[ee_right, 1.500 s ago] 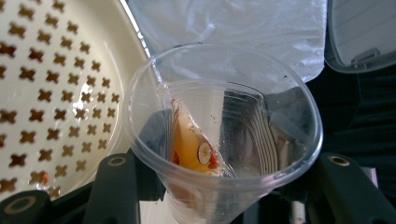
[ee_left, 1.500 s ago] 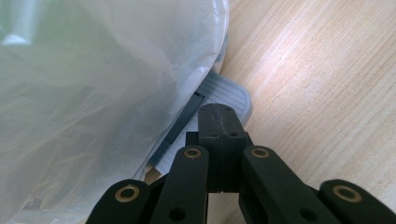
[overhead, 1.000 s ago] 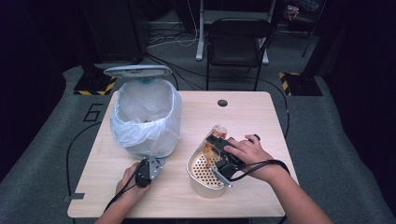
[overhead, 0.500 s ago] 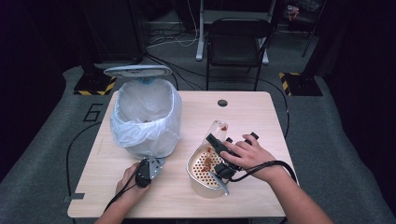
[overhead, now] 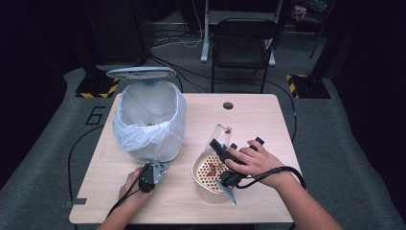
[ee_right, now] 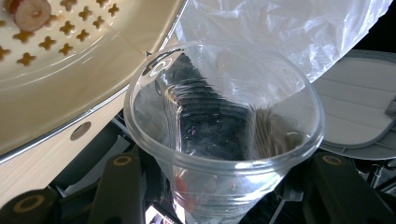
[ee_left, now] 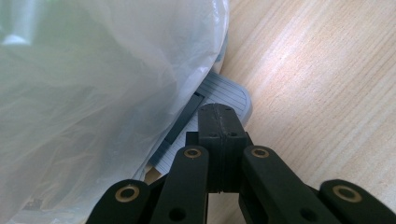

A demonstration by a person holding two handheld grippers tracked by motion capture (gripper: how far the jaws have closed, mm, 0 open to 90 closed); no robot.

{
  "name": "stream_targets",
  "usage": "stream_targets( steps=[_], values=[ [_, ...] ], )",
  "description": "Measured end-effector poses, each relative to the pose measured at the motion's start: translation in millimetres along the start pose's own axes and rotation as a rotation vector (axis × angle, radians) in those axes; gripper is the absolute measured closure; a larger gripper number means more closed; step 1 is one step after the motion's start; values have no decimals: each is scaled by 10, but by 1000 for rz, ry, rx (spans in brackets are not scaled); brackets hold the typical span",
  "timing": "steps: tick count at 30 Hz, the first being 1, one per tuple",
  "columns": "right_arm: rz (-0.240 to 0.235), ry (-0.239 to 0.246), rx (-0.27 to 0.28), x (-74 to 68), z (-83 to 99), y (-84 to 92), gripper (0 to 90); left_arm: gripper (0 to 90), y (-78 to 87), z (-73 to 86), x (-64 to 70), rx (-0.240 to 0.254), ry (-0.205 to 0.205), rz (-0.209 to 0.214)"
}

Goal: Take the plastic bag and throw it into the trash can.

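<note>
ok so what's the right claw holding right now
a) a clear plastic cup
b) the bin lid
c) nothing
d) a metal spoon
a: the right gripper view shows a clear plastic cup clamped between the right claw's black jaws, and the high view shows that cup tipped over the perforated strainer bowl.
</note>
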State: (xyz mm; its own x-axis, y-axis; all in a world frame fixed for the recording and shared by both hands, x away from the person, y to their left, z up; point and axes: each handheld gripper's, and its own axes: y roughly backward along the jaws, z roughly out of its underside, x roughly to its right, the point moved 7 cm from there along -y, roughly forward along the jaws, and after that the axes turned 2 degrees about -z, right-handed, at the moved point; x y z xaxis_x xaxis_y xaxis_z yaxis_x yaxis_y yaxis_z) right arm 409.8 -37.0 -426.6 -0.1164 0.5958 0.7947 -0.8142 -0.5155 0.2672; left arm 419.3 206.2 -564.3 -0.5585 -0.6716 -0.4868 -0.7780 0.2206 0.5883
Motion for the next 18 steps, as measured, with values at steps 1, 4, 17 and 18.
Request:
stream_targets(
  steps=[1,4,17,18],
  values=[
    [-2,4,0,-1,-1,6,492,900,0,0,1,0,-1,4],
    [-10,6,1,-10,0,8,491,900,4,1,1,-4,-2,8],
    [-3,12,3,12,-1,19,491,900,0,0,1,1,0,4],
    [-7,16,6,15,-2,21,491,900,4,2,2,-4,-2,8]
  ],
)
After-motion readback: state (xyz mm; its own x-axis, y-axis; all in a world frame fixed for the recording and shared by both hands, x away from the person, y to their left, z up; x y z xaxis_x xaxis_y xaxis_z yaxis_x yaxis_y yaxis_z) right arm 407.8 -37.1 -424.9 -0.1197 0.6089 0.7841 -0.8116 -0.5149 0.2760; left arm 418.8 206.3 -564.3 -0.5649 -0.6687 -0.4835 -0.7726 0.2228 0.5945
